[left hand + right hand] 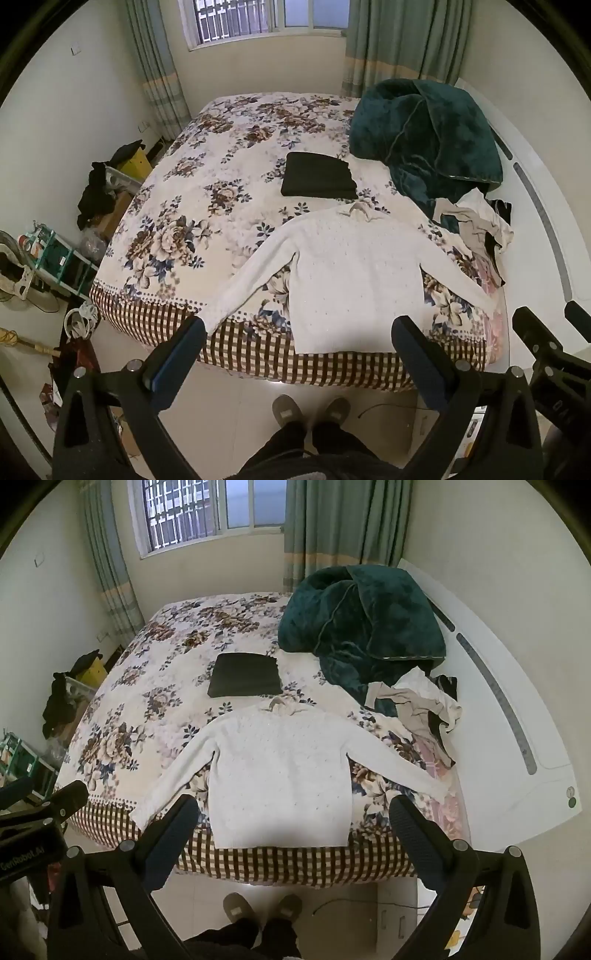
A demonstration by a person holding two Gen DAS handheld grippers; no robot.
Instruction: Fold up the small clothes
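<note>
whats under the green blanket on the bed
The green blanket is heaped on the floral bedspread, and its near edge lies over a pile of loose clothes. Whatever else is beneath the heap is covered.

A lived-in bedroom in someone's home. A bed (229, 206) with a floral, check-bordered cover fills the middle, its white headboard (532, 206) at three o'clock. At twelve o'clock a barred window (184, 513) sits between green curtains (332, 528). A teal plush blanket (365, 627) is heaped at one o'clock beside a pile of clothes (424, 709). At nine o'clock, boxes and a green crate (55, 254) clutter the tiled floor.
</note>
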